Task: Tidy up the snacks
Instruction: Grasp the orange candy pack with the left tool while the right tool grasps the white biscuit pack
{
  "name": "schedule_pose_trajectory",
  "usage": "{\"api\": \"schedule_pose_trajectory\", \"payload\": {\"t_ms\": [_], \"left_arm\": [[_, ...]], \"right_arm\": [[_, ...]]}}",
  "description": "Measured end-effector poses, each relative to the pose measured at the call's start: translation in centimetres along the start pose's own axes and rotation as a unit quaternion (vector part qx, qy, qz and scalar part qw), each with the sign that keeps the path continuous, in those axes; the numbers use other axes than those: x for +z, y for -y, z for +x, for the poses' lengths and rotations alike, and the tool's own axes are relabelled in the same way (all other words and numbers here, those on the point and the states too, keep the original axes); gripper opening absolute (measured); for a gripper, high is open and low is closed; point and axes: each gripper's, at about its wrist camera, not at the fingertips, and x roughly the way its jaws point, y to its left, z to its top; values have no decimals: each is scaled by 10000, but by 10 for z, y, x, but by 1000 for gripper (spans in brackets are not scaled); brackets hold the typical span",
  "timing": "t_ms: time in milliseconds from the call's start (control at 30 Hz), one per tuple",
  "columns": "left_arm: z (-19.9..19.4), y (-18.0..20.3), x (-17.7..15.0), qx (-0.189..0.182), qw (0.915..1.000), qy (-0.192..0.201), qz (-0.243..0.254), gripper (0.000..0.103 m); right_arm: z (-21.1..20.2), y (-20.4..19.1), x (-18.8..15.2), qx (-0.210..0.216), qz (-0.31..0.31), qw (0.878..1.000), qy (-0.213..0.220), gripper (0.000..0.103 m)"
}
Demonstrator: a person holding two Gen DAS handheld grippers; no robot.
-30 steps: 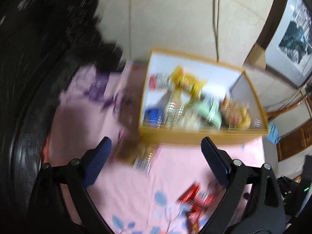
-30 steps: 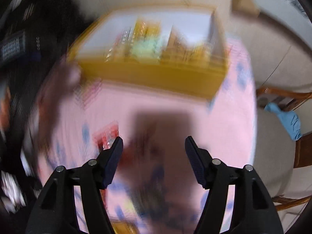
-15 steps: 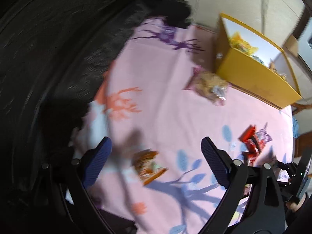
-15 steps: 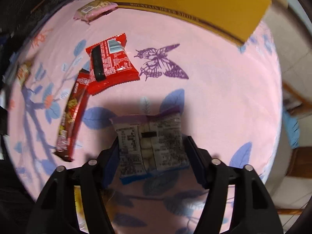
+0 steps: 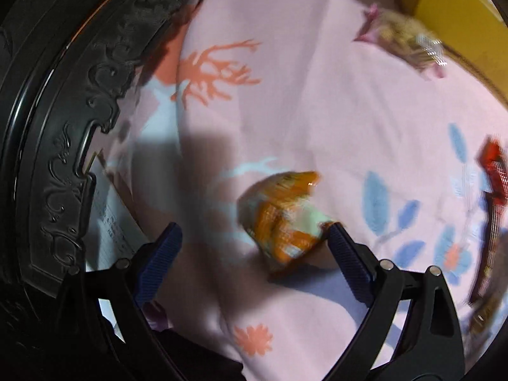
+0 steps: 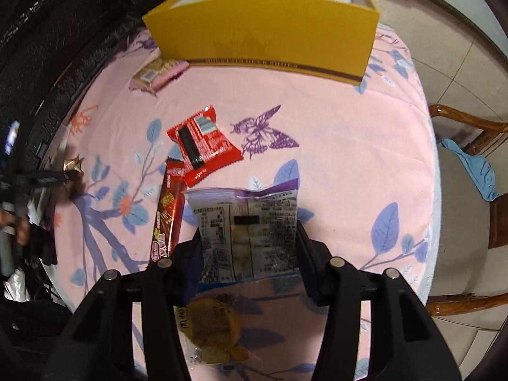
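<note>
A purple-and-white snack packet [image 6: 249, 235] is clamped between the two fingers of the right claw [image 6: 249, 254], its printed back turned toward the camera and its top edge pointing away toward the yellow box [image 6: 263, 36]. The packet is held above the surface [image 6: 333, 120], which is covered by a pink cloth printed with leaves and a purple butterfly [image 6: 265, 133]. Beneath the right claw a clear bag of round golden biscuits [image 6: 212, 330] is seen lying on the cloth. Just to the left, a red snack packet [image 6: 203, 146] and a long dark red bar [image 6: 168, 216] are lying side by side, touching. A pale pink packet [image 6: 157, 74] is set beside the near left corner of the yellow box, which stands at the far edge of the surface.

The left claw [image 5: 252, 241] is spread wide, nothing gripped. An orange snack packet [image 5: 281, 217], blurred, is lying on the cloth between its fingers, closer to the right finger. A wooden chair [image 6: 470, 165] with a blue cloth on its seat is placed to the right of the surface.
</note>
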Motion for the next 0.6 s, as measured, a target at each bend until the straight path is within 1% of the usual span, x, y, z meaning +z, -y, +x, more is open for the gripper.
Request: {"api": "schedule_pose_trajectory", "payload": {"t_ms": [33,133,200,233,267,333,433,500,600], "left_arm": [[5,0,0,49,10000,-7,-55,94],[6,2,0,-40,9999,148,-78,93],[5,1,1,-236,9993,235,-138,79],[3,0,1,-389,9986,294,-186,60],[1,2,1,-401,9985,318,-172,47],[-1,4,2,-353,9988,336,-106,46],[-7,-2,1,-472,9979,406,-203,44],[-22,-7,2,-545,9969,485,-297,44],[-45,-13,3,-851,9940,589,-352,43]], "right_arm": [[-3,0,1,18,25,10000,27,53],[-5,3,1,67,96,9999,67,53],[-3,2,2,111,125,9998,58,53],[-1,-1,1,129,114,9998,40,53],[0,-3,1,142,96,9998,30,53],[2,-9,1,180,44,9998,13,53],[2,-14,0,212,-11,9998,27,53],[0,-16,0,226,-15,9997,51,53],[-1,-16,1,223,-13,9997,74,53]]}}
